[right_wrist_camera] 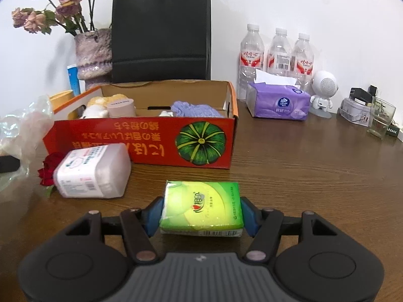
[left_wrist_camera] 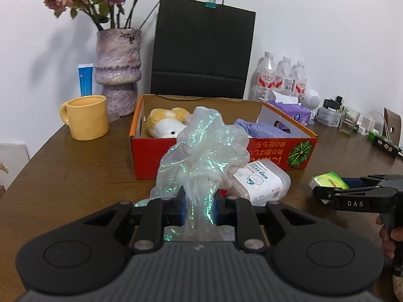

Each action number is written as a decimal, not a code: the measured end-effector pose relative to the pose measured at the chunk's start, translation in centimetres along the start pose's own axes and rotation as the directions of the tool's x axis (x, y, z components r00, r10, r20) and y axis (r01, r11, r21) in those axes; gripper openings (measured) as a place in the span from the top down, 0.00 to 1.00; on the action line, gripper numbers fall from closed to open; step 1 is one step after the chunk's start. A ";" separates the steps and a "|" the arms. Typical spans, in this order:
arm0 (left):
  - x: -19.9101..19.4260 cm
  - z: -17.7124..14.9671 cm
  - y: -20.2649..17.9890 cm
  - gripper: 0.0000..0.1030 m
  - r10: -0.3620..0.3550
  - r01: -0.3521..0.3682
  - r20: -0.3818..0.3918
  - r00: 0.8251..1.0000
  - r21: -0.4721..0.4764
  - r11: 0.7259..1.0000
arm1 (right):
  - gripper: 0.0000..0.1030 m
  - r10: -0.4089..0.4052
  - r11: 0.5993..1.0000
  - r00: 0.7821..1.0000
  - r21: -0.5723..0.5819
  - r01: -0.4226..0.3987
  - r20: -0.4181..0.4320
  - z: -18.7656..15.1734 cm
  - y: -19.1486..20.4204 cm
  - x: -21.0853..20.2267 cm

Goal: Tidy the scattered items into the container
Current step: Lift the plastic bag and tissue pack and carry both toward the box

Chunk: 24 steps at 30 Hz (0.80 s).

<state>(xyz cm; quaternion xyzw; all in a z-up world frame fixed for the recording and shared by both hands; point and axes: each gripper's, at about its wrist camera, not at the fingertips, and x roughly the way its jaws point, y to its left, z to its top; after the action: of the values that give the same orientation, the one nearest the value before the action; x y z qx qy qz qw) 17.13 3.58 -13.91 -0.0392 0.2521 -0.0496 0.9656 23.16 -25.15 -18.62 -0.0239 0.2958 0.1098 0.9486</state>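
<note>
Left gripper point(left_wrist_camera: 199, 207) clamped on shimmery gauze bag point(left_wrist_camera: 201, 151), near side of red cardboard box point(left_wrist_camera: 221, 156). Right gripper point(right_wrist_camera: 201, 214) pinching green tissue pack point(right_wrist_camera: 201, 206) between its pads, box just beyond.

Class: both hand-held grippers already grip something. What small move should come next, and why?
Probably carry both loads forward over the red box. The left hand-held gripper pinches the shimmery fabric, the right hand-held gripper clamps the green tissue pack, and the open box lies just ahead.
</note>
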 end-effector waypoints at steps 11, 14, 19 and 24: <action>-4.0 0.7 -0.1 0.82 -0.039 0.039 0.015 0.999 -0.007 0.999 | 0.39 0.016 0.999 0.999 0.032 -0.017 0.040 -0.2 -0.4 -4.9; -4.9 1.4 -0.1 0.82 -0.067 0.067 0.001 0.998 -0.009 0.998 | 0.39 0.029 0.999 0.998 0.037 -0.031 0.047 0.1 -0.6 -6.3; -6.0 2.6 -0.4 0.82 -0.102 0.101 -0.006 0.995 -0.028 0.994 | 0.39 0.055 0.998 0.995 0.037 -0.059 0.082 1.0 -0.8 -8.5; -7.4 4.4 -1.5 0.82 -0.125 0.125 0.007 0.992 -0.001 0.992 | 0.39 0.068 0.998 0.991 0.002 -0.069 0.112 2.5 -0.5 -10.2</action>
<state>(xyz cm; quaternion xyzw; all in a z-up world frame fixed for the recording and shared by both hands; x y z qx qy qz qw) 12.78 3.16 -6.38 -0.0560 0.2459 -0.1096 0.9615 16.43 -27.31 -10.80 -0.0046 0.2433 0.1426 0.9594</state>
